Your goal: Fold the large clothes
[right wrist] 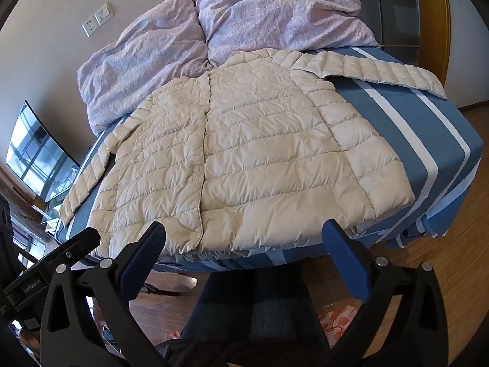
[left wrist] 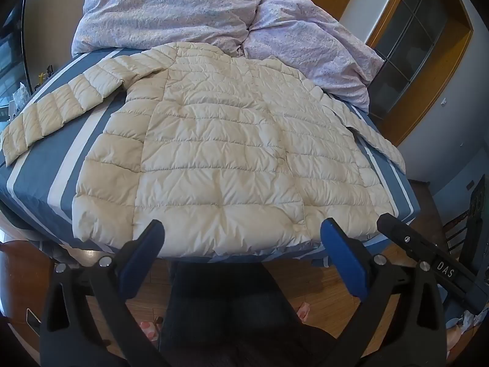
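One jacket; two sleeves spread

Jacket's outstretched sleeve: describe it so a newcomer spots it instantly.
Start at the bed with the blue, white-striped sheet. A cream quilted jacket lies flat on it. The outstretched sleeve reaches sideways from the shoulder; the other sleeve angles down beside the body.

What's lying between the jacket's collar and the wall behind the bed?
A crumpled lilac duvet fills that stretch, butting against the cream jacket at the collar. The right wrist view shows it best.
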`<state>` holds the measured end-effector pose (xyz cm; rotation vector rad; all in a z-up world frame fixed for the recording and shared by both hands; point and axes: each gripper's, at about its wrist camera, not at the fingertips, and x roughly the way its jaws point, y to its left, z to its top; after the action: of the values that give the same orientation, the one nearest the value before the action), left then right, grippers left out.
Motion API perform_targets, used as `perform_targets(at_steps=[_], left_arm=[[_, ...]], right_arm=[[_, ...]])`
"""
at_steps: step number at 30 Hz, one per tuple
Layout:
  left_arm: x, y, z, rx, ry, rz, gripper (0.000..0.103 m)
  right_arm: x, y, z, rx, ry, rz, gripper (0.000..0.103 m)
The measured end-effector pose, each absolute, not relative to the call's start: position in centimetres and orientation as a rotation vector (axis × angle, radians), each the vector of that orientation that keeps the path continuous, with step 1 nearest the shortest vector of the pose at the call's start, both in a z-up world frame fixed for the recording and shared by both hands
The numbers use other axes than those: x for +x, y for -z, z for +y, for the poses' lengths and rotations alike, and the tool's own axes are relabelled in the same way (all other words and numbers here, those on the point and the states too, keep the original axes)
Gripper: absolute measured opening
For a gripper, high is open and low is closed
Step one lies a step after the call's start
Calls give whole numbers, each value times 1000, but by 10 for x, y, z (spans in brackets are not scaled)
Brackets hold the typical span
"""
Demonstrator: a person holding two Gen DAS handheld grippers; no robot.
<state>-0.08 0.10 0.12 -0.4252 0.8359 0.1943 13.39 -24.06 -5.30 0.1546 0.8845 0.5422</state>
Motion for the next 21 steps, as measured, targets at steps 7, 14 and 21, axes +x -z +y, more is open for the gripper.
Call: perform_targets(at_steps=[7, 14, 21], left_arm=[[0, 0, 0, -425, -193, 837, 101], [0, -1, 2, -425, -193, 837, 101], [0, 0, 0, -424, -194, 837, 101]], right_arm=[[134, 53, -241, 156, -542, 884, 102], [134, 53, -241, 156, -542, 884, 102], [134, 53, -240, 156, -543, 885, 102]])
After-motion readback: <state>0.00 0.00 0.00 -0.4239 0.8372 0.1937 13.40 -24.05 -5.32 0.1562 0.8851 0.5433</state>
